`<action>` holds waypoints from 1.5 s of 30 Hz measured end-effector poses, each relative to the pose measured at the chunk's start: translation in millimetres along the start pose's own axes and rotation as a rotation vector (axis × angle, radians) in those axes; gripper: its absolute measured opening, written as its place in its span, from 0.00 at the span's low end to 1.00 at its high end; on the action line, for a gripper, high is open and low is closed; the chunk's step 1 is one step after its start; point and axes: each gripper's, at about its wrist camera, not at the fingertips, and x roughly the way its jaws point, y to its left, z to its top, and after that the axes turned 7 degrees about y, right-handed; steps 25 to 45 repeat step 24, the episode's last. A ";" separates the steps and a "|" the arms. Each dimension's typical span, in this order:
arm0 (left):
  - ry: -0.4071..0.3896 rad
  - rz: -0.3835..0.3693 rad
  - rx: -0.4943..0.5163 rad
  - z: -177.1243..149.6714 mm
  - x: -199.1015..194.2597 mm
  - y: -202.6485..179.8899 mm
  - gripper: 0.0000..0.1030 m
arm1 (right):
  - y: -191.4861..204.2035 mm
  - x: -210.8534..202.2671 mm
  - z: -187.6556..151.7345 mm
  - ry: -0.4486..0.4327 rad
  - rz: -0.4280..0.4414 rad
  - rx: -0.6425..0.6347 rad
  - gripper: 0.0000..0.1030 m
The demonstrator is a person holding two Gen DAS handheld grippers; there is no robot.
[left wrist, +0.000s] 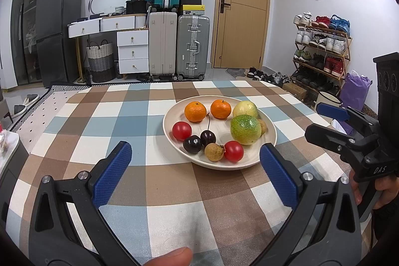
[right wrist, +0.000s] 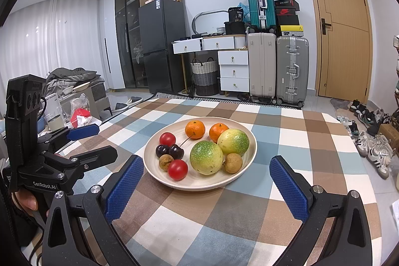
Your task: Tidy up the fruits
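Observation:
A cream plate [left wrist: 172,114] [right wrist: 249,153] sits on the checked tablecloth and holds fruit. On it lie two oranges [left wrist: 195,111] [right wrist: 195,129], two green-yellow passion fruits [left wrist: 245,129] [right wrist: 206,157], two red tomatoes [left wrist: 233,151] [right wrist: 177,169], two dark cherries [left wrist: 192,144] [right wrist: 162,150] and two brown longans [left wrist: 214,152] [right wrist: 233,162]. My left gripper [left wrist: 195,175] is open and empty, just short of the plate's near rim. My right gripper [right wrist: 207,187] is open and empty, also near the plate's front rim. Each gripper shows at the edge of the other's view.
The checked tablecloth [left wrist: 159,191] [right wrist: 311,141] covers the table. Suitcases [left wrist: 193,46], white drawers [left wrist: 132,51] and a dark fridge [left wrist: 57,26] stand against the far wall. A shoe rack [left wrist: 321,46] is at the right, beyond the table's edge.

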 end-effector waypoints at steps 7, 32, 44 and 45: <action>-0.001 0.000 0.001 -0.2 0.3 -0.1 0.99 | 0.3 0.0 0.1 0.000 0.000 -0.001 1.00; -0.021 -0.006 0.014 2.9 -7.5 -3.9 0.99 | 1.1 -0.3 -0.1 0.000 -0.001 -0.001 1.00; -0.021 -0.006 0.014 2.9 -7.5 -3.9 0.99 | 1.1 -0.3 -0.1 0.000 -0.001 -0.001 1.00; -0.021 -0.006 0.014 2.9 -7.5 -3.9 0.99 | 1.1 -0.3 -0.1 0.000 -0.001 -0.001 1.00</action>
